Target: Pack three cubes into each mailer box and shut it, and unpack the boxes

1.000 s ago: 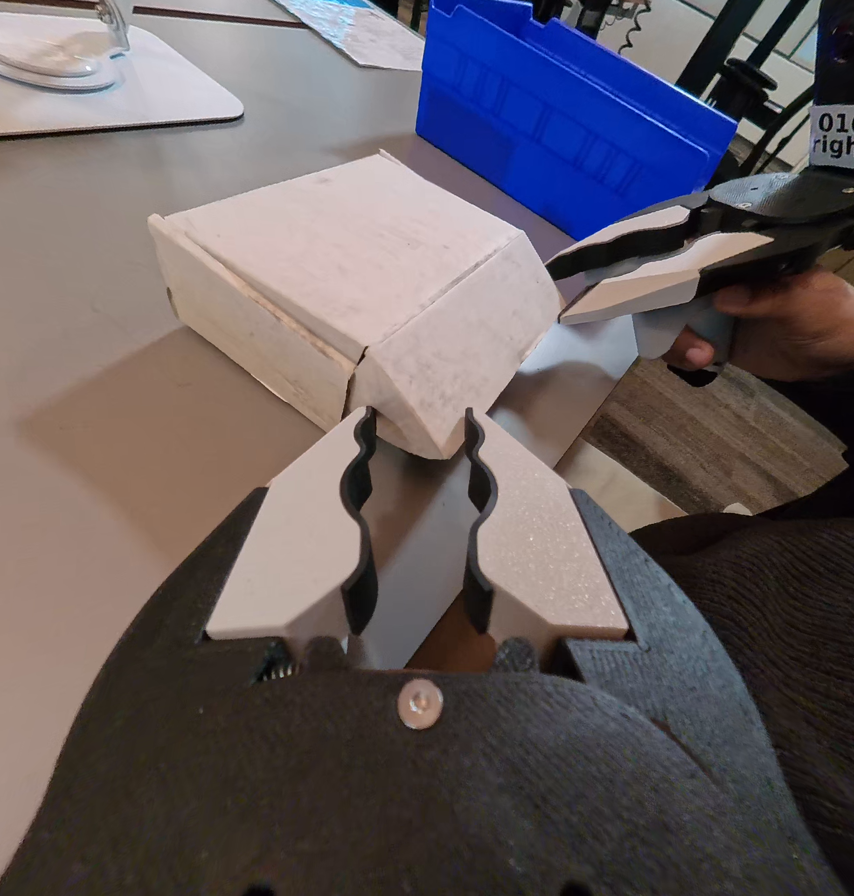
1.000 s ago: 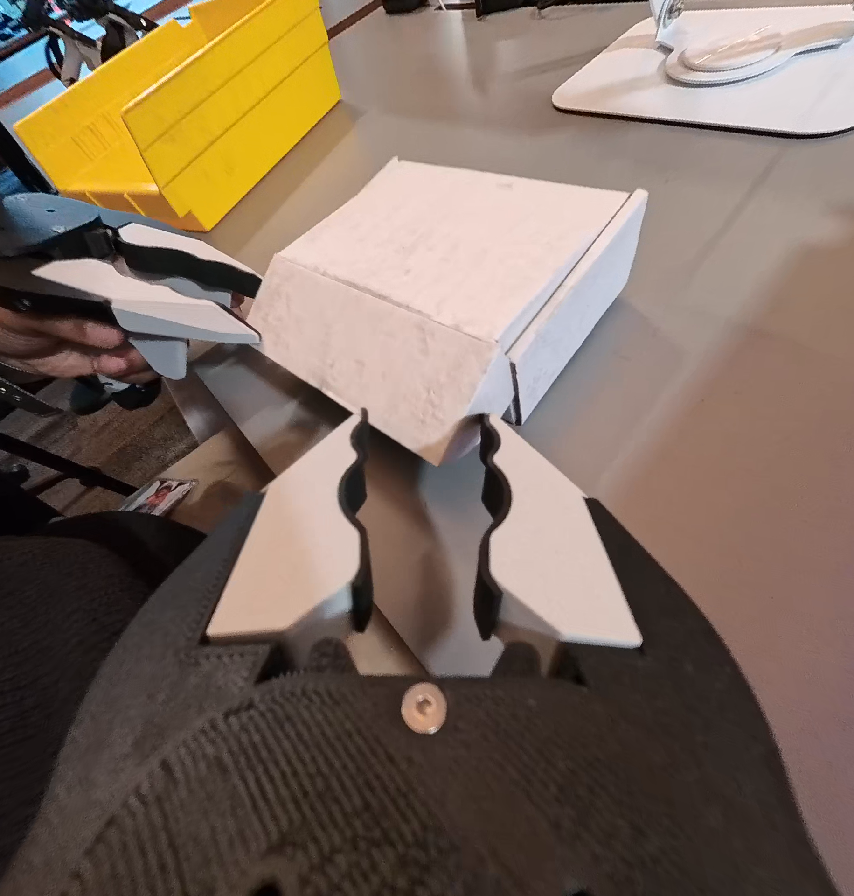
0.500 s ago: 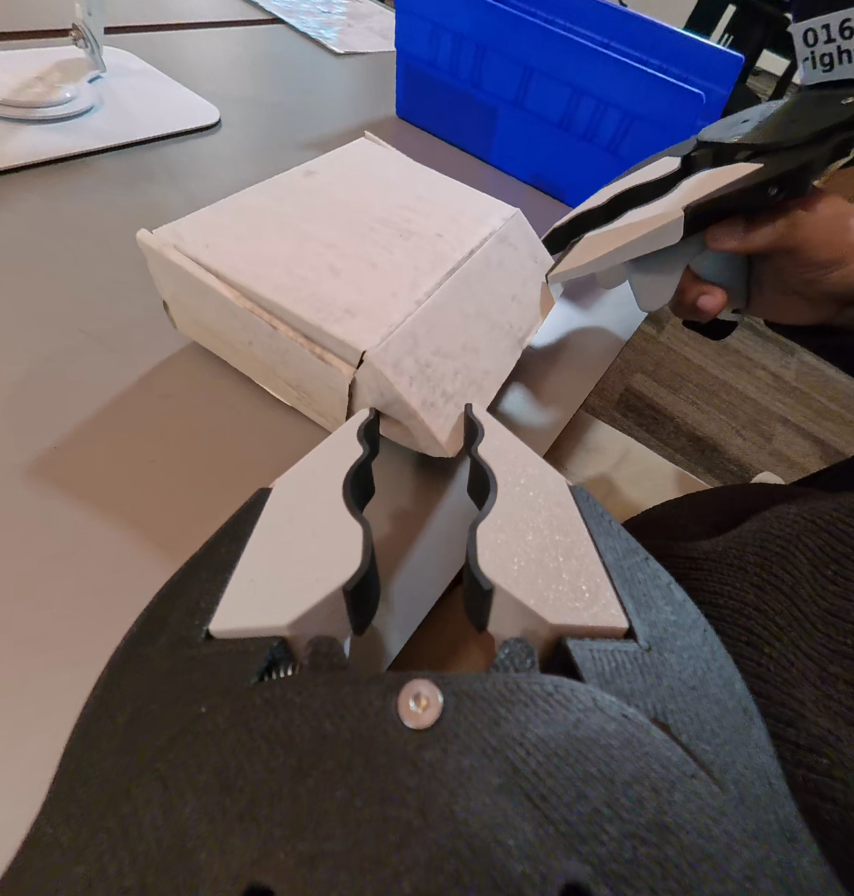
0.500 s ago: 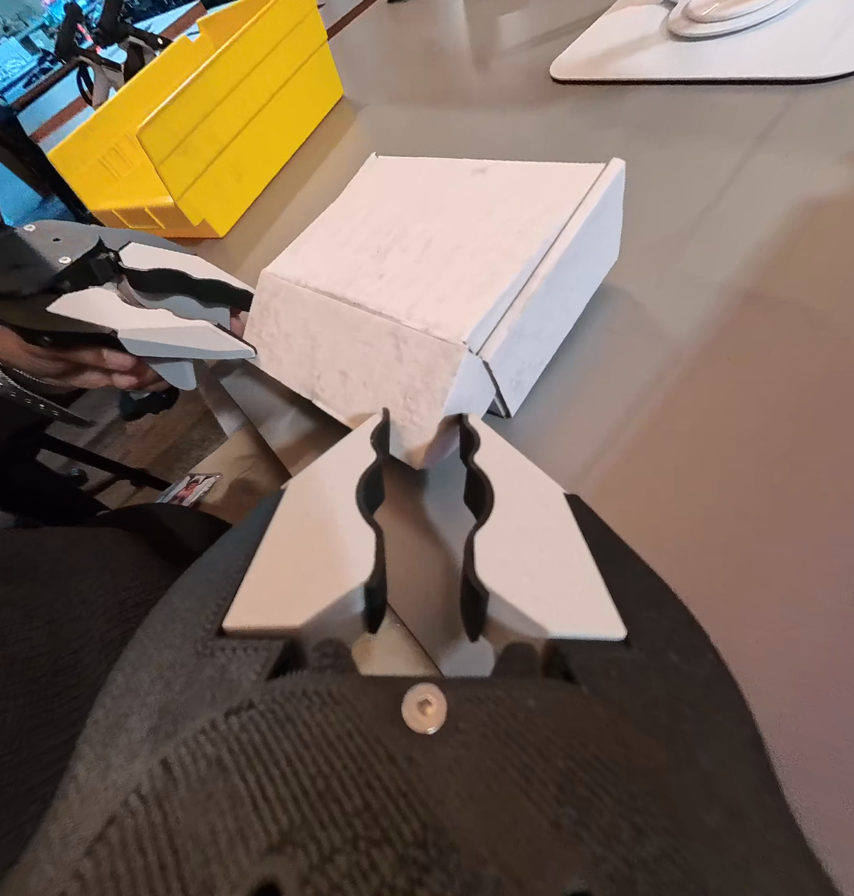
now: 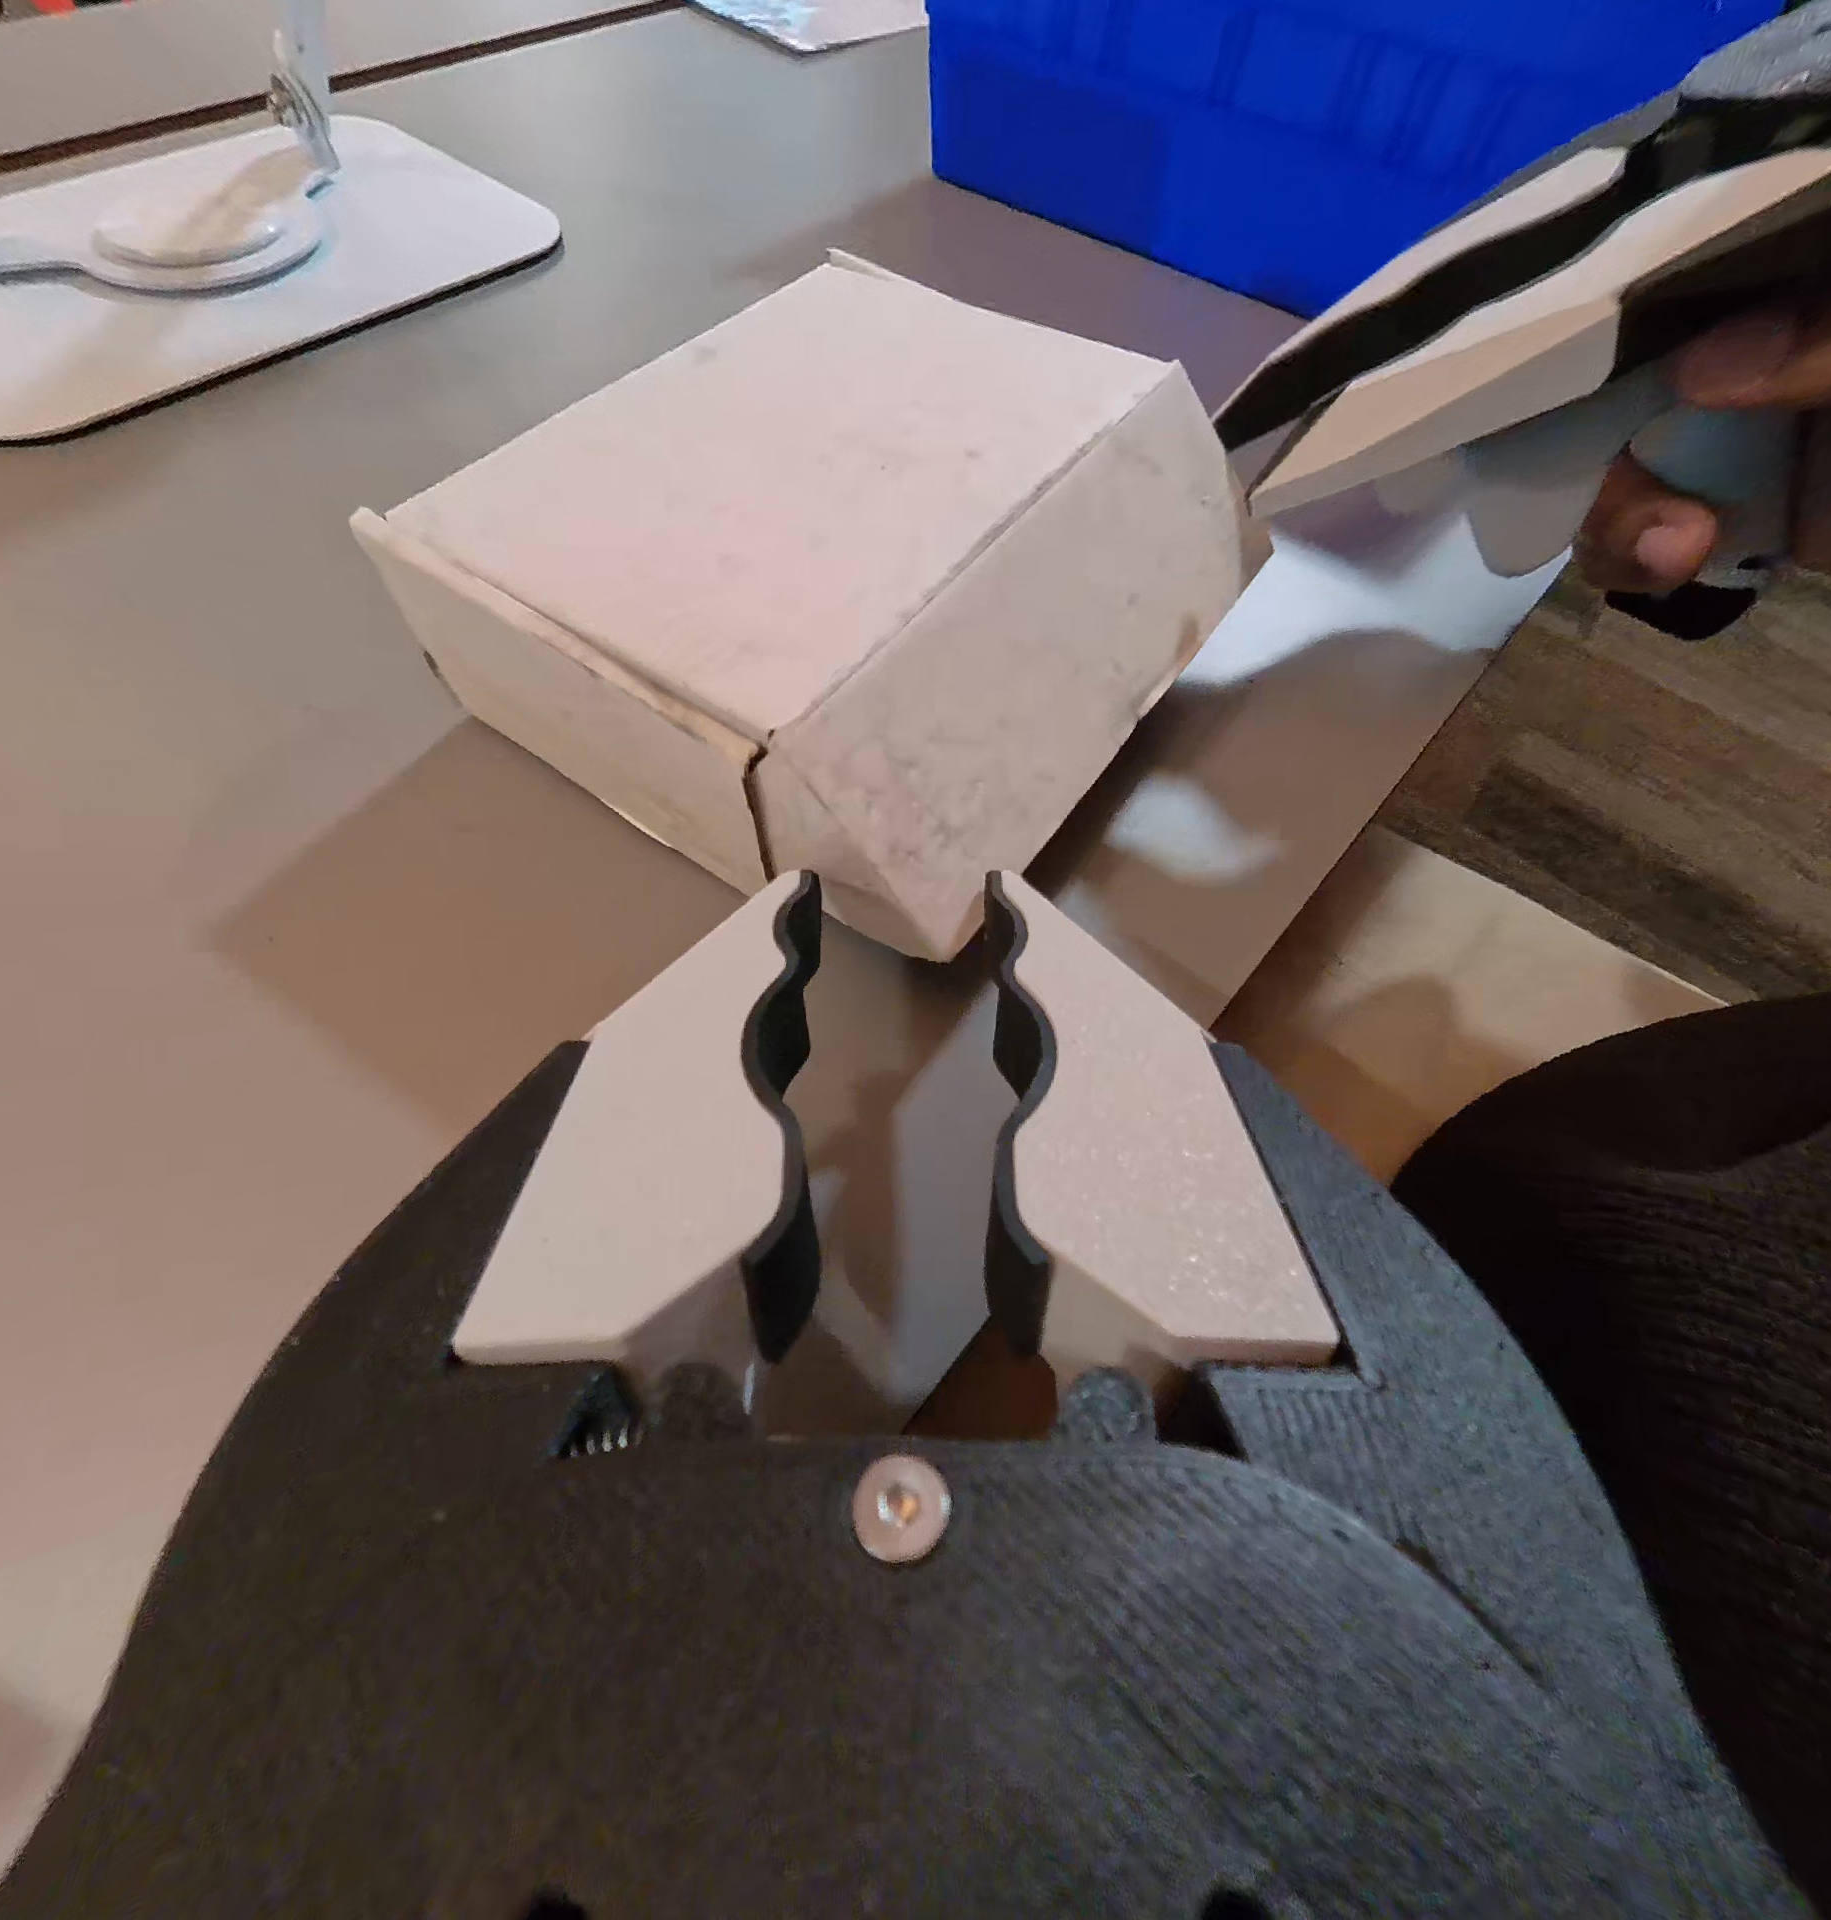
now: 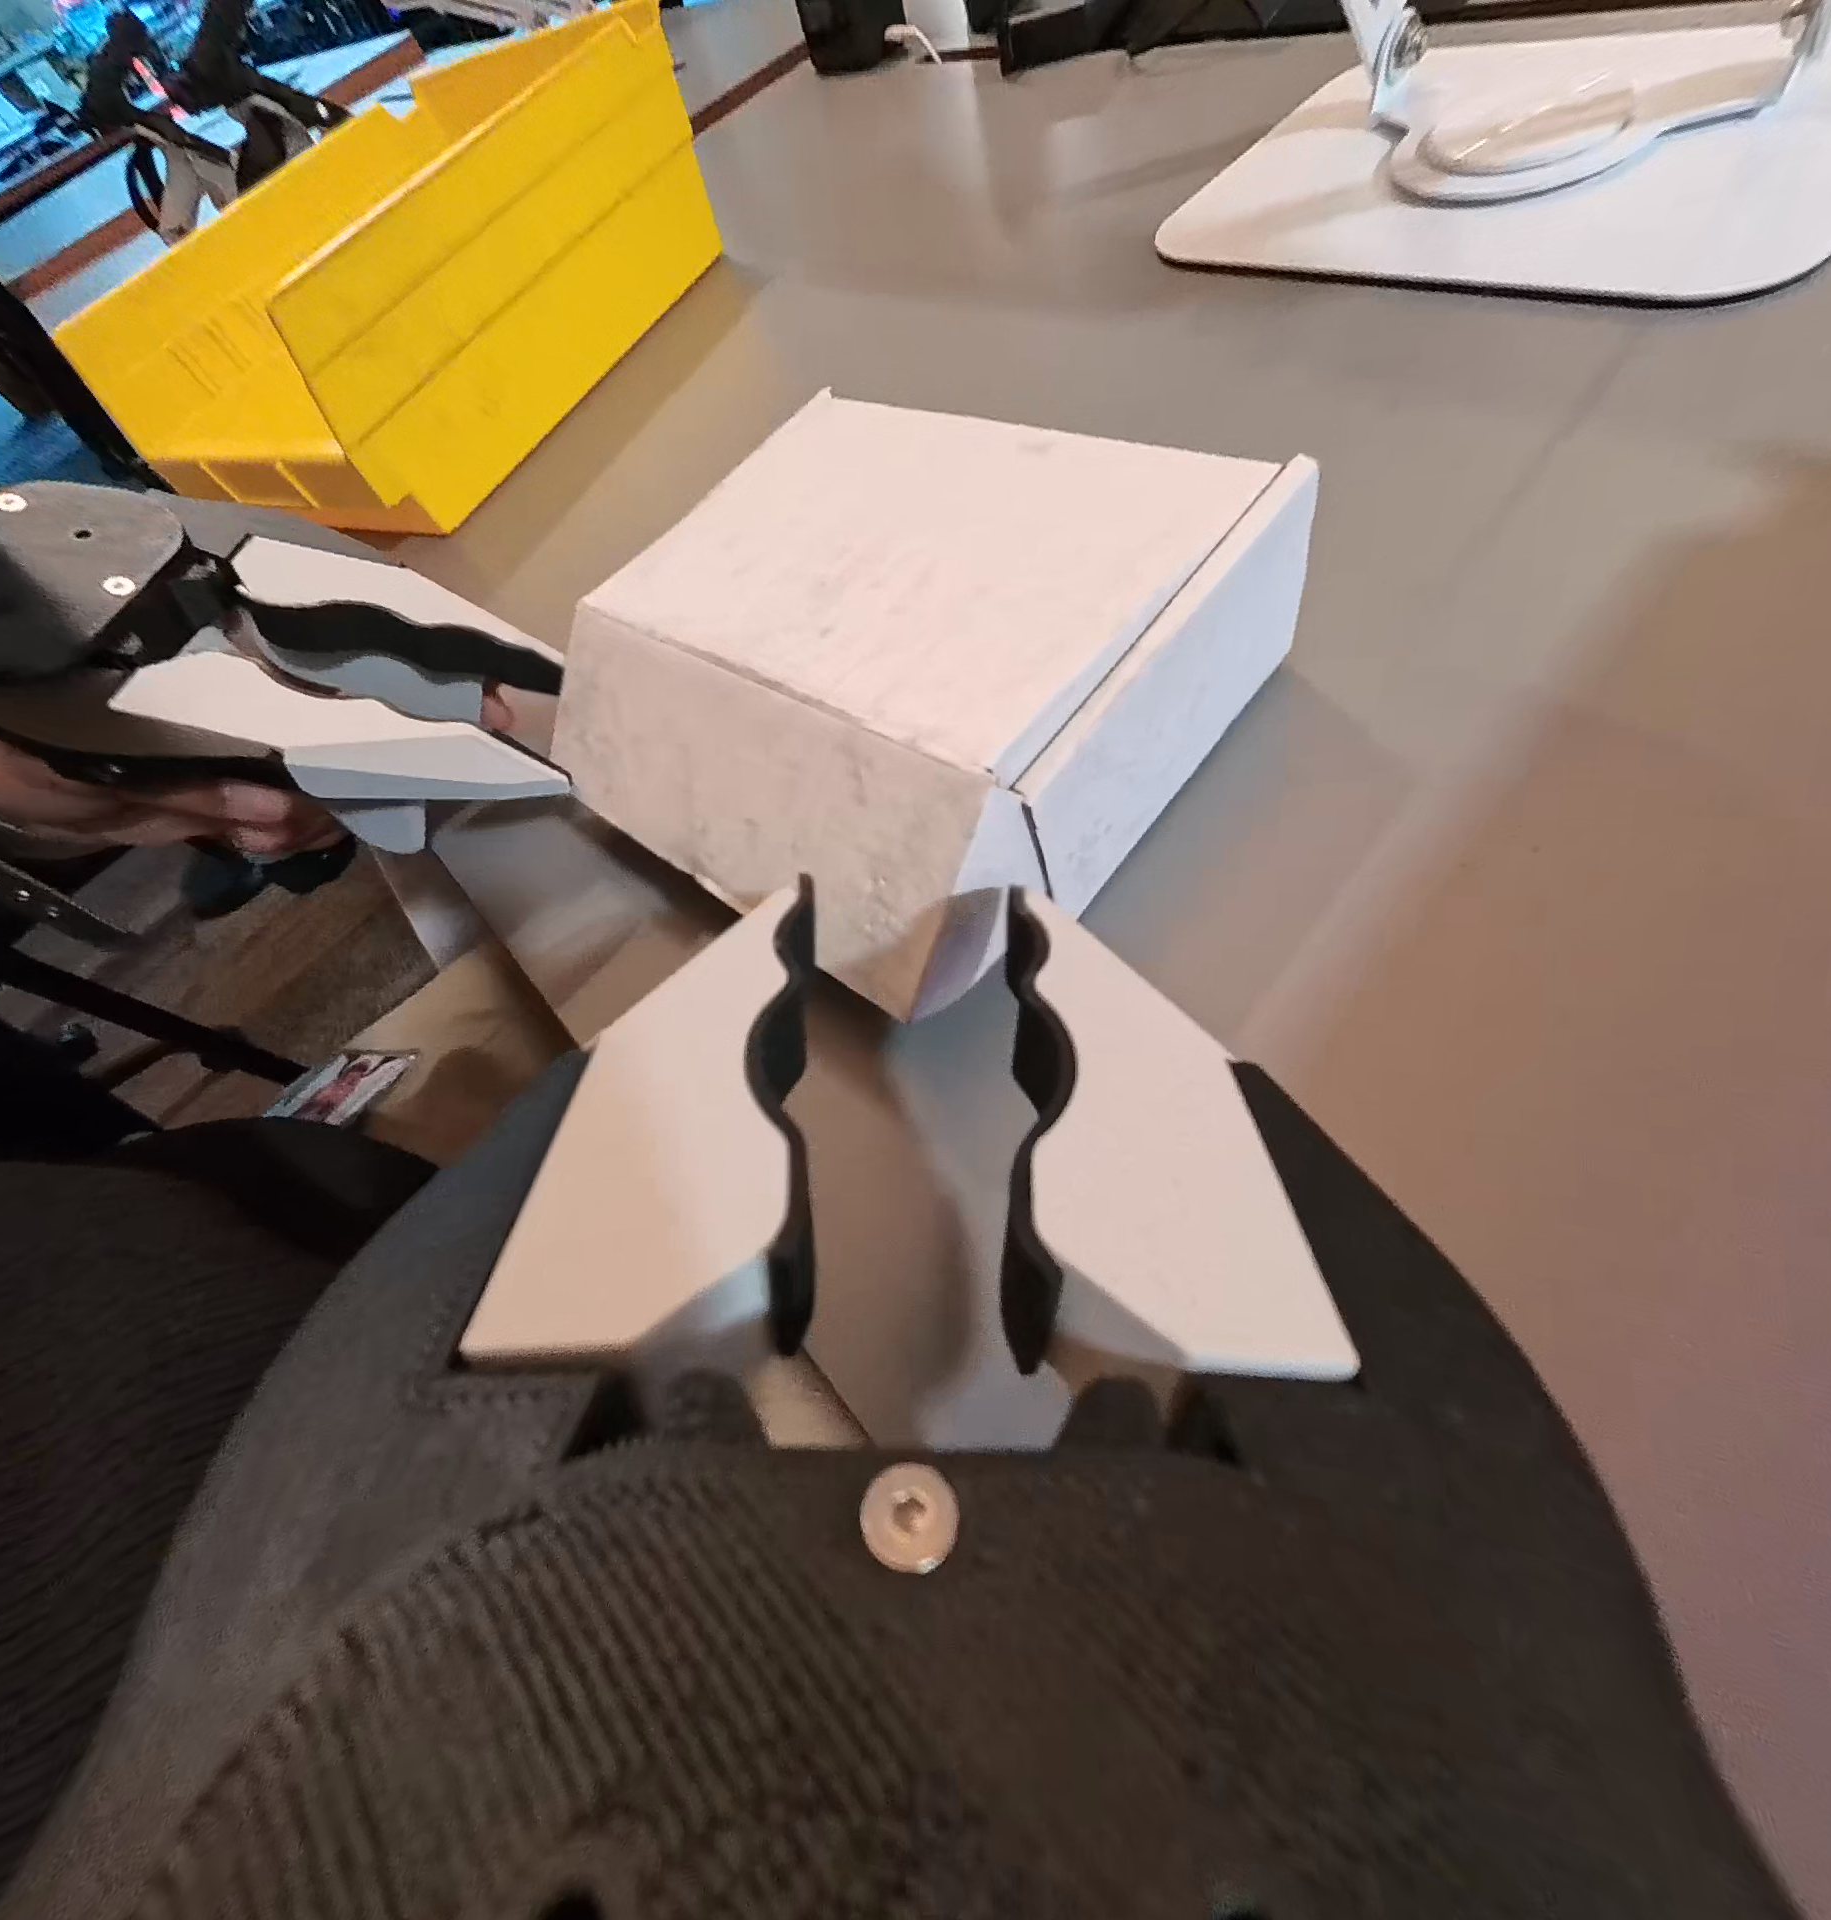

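Closed white mailer box (image 5: pixel 786 540) on tabletop (image 5: pixel 163 831) near edge. Left gripper (image 5: pixel 900 904) and right gripper (image 6: pixel 906 914), both parted, empty, flank front flap corners, likely positioning to work flap.

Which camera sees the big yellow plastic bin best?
The right wrist view: the yellow plastic bin sits in plain sight on the grey table, behind the white cardboard mailer box. The left wrist view does not show it.

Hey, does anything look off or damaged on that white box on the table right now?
The mailer box looks shut and square, only scuffed and grey-smudged on its lid and front flap. Its near corner sits at the table's edge. Nothing spilled.
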The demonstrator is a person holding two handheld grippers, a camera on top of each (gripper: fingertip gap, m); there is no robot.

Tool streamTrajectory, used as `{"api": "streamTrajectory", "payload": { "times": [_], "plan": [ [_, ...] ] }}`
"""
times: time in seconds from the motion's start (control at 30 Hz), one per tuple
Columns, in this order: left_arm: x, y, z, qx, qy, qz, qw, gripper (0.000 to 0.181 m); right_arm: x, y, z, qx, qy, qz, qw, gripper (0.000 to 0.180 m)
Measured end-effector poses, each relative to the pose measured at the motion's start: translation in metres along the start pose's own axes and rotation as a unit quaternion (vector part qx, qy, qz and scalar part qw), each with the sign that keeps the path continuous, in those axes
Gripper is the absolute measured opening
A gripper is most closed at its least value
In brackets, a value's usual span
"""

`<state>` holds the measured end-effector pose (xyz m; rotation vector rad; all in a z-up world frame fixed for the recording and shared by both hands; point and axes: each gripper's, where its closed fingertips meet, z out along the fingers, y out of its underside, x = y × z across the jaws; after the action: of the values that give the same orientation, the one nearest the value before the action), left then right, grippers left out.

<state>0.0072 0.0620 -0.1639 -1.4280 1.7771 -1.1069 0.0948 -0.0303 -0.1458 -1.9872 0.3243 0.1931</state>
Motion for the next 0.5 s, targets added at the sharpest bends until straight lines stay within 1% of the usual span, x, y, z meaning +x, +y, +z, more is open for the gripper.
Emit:
{"api": "streamTrajectory", "payload": {
  "times": [0.1,0.17,0.3,0.37,0.4,0.5],
  "plan": [
    [-0.0026,-0.0008,-0.0022,0.004,-0.006,0.005,1.0,0.03,0.0013,-0.0023,-0.0045,0.011,-0.006,0.013,1.0,0.037],
    [-0.0021,-0.0023,-0.0028,0.008,-0.003,-0.001,1.0,0.027,0.0016,-0.0027,-0.0065,0.013,-0.011,0.019,1.0,0.038],
    [-0.0019,-0.0046,-0.0031,0.014,-0.002,-0.004,1.0,0.025,0.0025,-0.0002,-0.0071,0.007,-0.01,0.014,1.0,0.041],
    [-0.0032,-0.0048,-0.0031,0.014,-0.006,-0.004,1.0,0.026,0.0028,0.0017,-0.0064,0.0,-0.007,0.005,1.0,0.043],
    [-0.0044,-0.0043,-0.0031,0.013,-0.009,-0.006,1.0,0.031,0.0032,0.0027,-0.006,-0.003,-0.004,0.0,1.0,0.045],
    [-0.0099,-0.0039,-0.0033,0.013,-0.02,-0.011,1.0,0.052,0.0044,0.0046,-0.0047,-0.012,0.003,-0.017,1.0,0.051]
  ]
}}
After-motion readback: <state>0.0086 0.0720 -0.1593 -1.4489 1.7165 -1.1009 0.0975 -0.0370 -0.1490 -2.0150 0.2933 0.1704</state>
